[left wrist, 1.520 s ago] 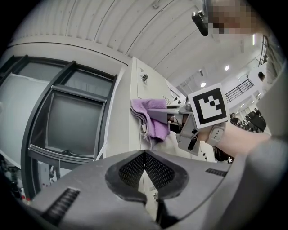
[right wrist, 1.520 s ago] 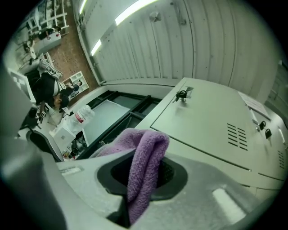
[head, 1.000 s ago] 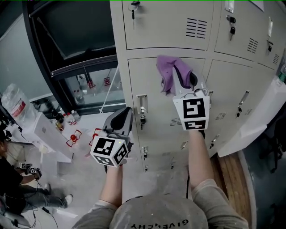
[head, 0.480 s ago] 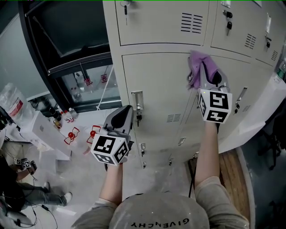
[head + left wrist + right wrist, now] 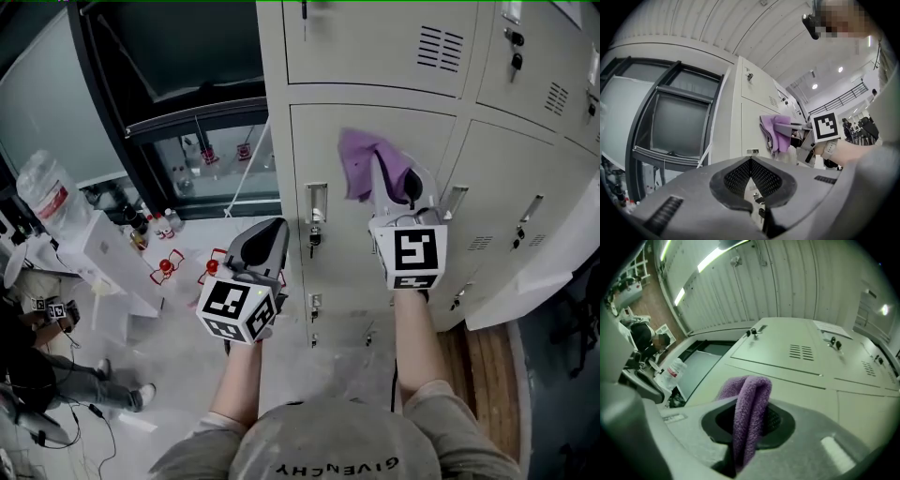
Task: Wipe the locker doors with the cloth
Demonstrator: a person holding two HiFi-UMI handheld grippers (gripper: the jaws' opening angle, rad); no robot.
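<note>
A purple cloth (image 5: 364,161) is pressed flat against the middle beige locker door (image 5: 323,141), near the door's centre. My right gripper (image 5: 386,169) is shut on the cloth; in the right gripper view the cloth (image 5: 749,414) runs folded between the jaws, with the door (image 5: 801,390) just beyond. My left gripper (image 5: 275,228) hangs lower and to the left, by the door's handle (image 5: 317,201), shut with nothing in it. In the left gripper view its jaws meet in front (image 5: 751,160), and the cloth (image 5: 771,134) shows against the door ahead.
More locker doors (image 5: 525,178) with vents and keyed locks run to the right and above. A dark-framed window (image 5: 169,66) is at the left. A white table (image 5: 98,258) with bottles and a person (image 5: 33,375) are at lower left. Wooden flooring (image 5: 480,361) lies at lower right.
The right gripper swept the cloth rightward to the door's right edge, then back left to the door's middle. The left gripper stayed shut and low beside the handle.
</note>
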